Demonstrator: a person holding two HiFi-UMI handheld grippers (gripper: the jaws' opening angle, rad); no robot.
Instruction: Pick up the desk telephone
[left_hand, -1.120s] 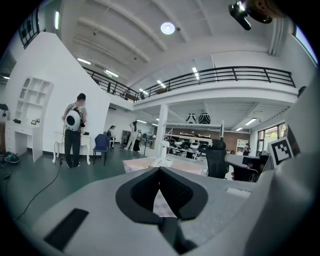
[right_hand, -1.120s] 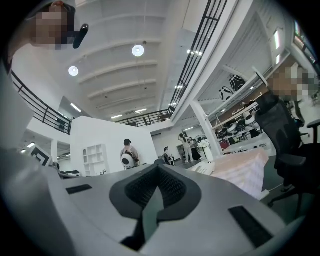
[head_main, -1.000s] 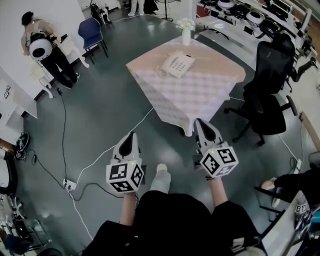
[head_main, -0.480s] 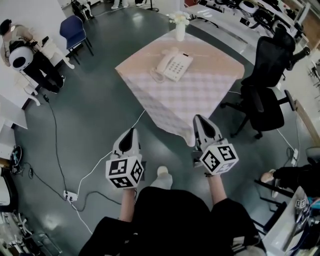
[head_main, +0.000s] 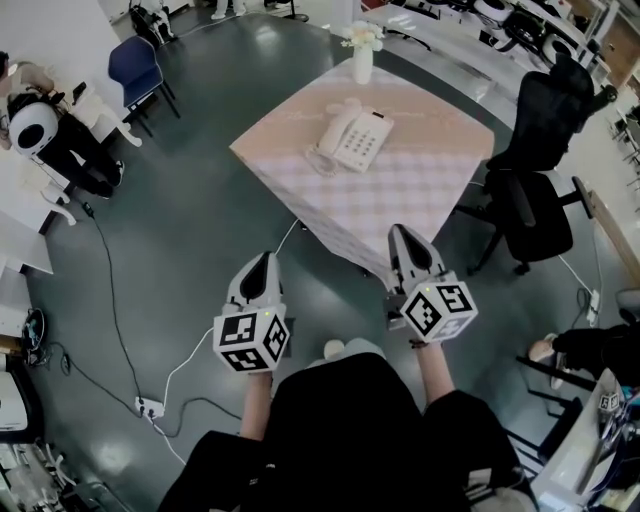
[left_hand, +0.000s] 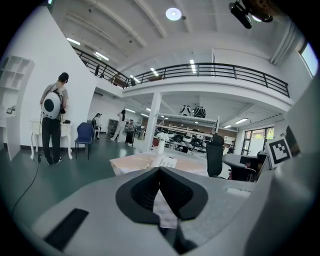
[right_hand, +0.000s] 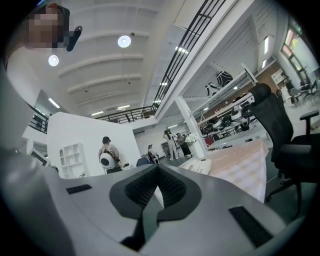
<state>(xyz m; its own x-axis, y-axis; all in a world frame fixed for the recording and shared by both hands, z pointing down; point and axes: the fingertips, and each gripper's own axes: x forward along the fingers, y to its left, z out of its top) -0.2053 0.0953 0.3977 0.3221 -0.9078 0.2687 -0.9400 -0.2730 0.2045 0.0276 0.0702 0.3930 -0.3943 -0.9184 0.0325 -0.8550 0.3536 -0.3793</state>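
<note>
A white desk telephone (head_main: 352, 138) with its handset on the cradle lies near the middle of a square table (head_main: 420, 195) under a pale checked cloth. It also shows small in the left gripper view as the telephone (left_hand: 166, 161) and in the right gripper view as the telephone (right_hand: 197, 166). My left gripper (head_main: 262, 267) is shut and empty, held over the floor short of the table's near corner. My right gripper (head_main: 405, 243) is shut and empty too, its tip over the table's near edge. Both are well short of the phone.
A white vase of flowers (head_main: 362, 55) stands at the table's far corner. A black office chair (head_main: 530, 190) is right of the table, a blue chair (head_main: 135, 68) far left. A cable (head_main: 105, 290) and power strip (head_main: 150, 407) lie on the floor. A person (head_main: 45, 130) stands at left.
Both grippers have moved forward toward the table, which now lies nearer and larger in the head view. Their jaws stayed shut.
</note>
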